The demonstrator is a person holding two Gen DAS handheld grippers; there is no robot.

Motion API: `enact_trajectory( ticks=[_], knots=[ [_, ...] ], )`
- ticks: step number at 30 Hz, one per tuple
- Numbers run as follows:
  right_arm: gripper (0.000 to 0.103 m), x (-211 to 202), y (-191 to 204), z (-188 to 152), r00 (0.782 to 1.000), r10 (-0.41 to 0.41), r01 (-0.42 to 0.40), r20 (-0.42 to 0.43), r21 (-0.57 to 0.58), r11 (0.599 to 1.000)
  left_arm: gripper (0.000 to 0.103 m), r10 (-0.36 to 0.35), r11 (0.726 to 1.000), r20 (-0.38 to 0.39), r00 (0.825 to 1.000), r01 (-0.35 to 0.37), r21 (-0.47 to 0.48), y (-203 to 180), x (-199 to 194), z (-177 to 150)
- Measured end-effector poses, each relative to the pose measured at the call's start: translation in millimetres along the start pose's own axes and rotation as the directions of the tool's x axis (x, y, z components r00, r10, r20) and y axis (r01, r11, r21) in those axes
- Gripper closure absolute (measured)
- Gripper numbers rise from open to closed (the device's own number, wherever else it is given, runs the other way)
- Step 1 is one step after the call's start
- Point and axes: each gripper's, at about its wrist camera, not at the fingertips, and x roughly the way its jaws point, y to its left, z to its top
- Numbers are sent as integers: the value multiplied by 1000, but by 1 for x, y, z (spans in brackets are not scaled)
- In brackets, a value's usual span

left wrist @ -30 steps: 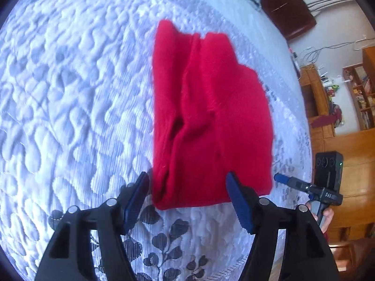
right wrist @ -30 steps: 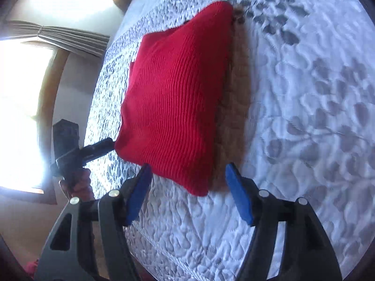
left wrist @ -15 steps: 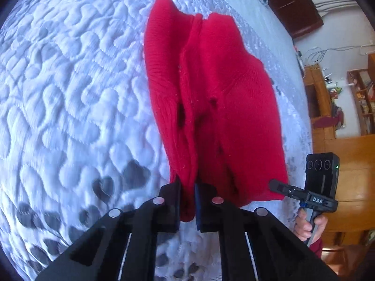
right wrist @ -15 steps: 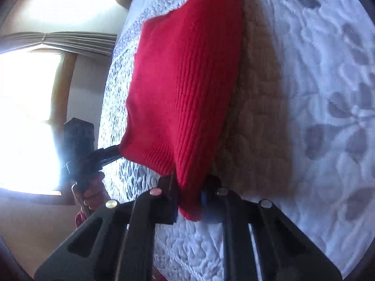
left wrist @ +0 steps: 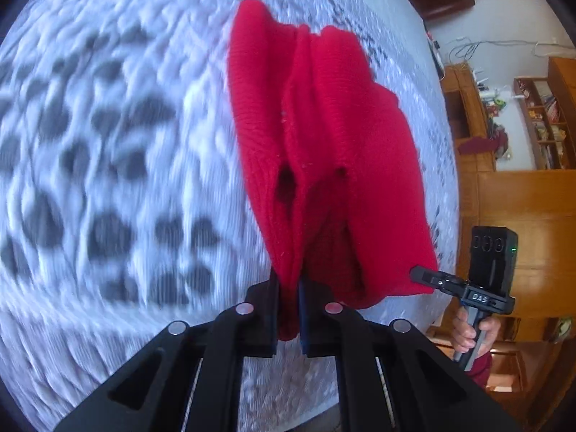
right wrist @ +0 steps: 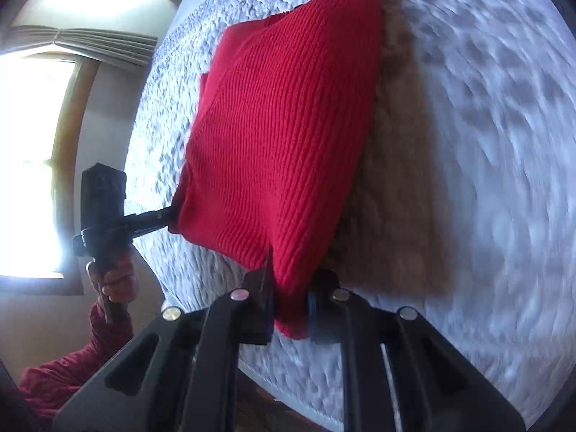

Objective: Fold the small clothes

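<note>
A red knitted garment [left wrist: 324, 151] hangs folded in several layers above the quilted bed. My left gripper [left wrist: 288, 309] is shut on its near corner, the cloth pinched between the jaws. In the right wrist view the same red garment [right wrist: 280, 133] shows its ribbed outer face, and my right gripper [right wrist: 289, 306] is shut on its other near corner. Each gripper appears in the other's view, gripping the garment's far edge: the right gripper [left wrist: 419, 274] and the left gripper [right wrist: 169, 214], each in a person's hand.
The white and grey quilted bedspread [left wrist: 118, 165] fills the space below, blurred by motion. The garment casts a shadow on the bedspread [right wrist: 392, 187]. Wooden shelves and cabinets [left wrist: 522, 151] stand beyond the bed's edge. A bright window [right wrist: 28, 144] with a curtain lies on the other side.
Both grippers, open a second ago beside the garment's near edge, have shut on its corners and lifted it. The garment and both grippers have since swept across the bed, blurring the quilt.
</note>
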Motion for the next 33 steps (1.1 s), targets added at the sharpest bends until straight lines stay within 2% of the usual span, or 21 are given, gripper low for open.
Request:
enact_trajectory(
  ticks=[4, 7, 8, 10, 11, 12, 14, 16, 19, 21, 24, 29, 31, 32, 33],
  knots=[
    [91, 5, -4, -37, 999, -45, 45, -12, 22, 999, 94, 65, 997, -13, 998, -65, 28, 4, 5, -23],
    [86, 16, -3, -40, 994, -108, 108, -2, 8, 994, 91, 120, 991, 10, 993, -120, 60, 0, -3, -23],
    [78, 17, -1, -36, 993, -117, 117, 0, 2, 993, 87, 159, 985, 24, 987, -160, 69, -5, -8, -20],
    [68, 12, 6, -32, 986, -165, 165, 11, -8, 986, 73, 226, 970, 69, 972, -232, 80, -19, -19, -15],
    [67, 3, 14, -33, 980, -196, 198, 44, -31, 980, 60, 231, 967, 102, 968, -240, 86, -25, -29, -12],
    [67, -5, 22, -33, 972, -223, 228, 75, -57, 972, 51, 219, 969, 123, 968, -231, 92, -28, -37, -11],
    [67, -22, 38, -34, 956, -264, 278, 129, -98, 956, 48, 173, 976, 155, 973, -190, 105, -42, -51, -5],
    [67, -33, 55, -34, 950, -254, 280, 180, -140, 950, 46, 114, 985, 156, 981, -133, 114, -49, -59, -2],
    [66, -32, 71, -37, 955, -229, 264, 188, -191, 945, 46, 53, 994, 80, 995, -60, 96, -66, -30, 1],
    [66, -23, 79, -40, 957, -229, 265, 179, -210, 941, 47, 59, 995, 33, 998, -61, 76, -68, -9, -2],
    [65, -18, 79, -43, 961, -225, 254, 158, -199, 946, 47, -2, 1000, -39, 999, 2, 21, -66, 15, -10],
    [65, -14, 75, -51, 965, -215, 242, 150, -194, 951, 49, -6, 1000, -92, 996, 6, 3, -70, 36, -15],
    [65, -18, 71, -56, 963, -221, 247, 153, -182, 952, 65, 2, 1000, -96, 995, -2, -1, -71, 41, -14],
    [64, -18, 69, -57, 964, -217, 242, 153, -175, 954, 79, -6, 1000, -104, 995, 5, -15, -72, 46, -14],
    [63, -19, 68, -60, 965, -212, 238, 152, -171, 956, 87, -20, 999, -113, 993, 17, -30, -67, 46, -14]
  ],
)
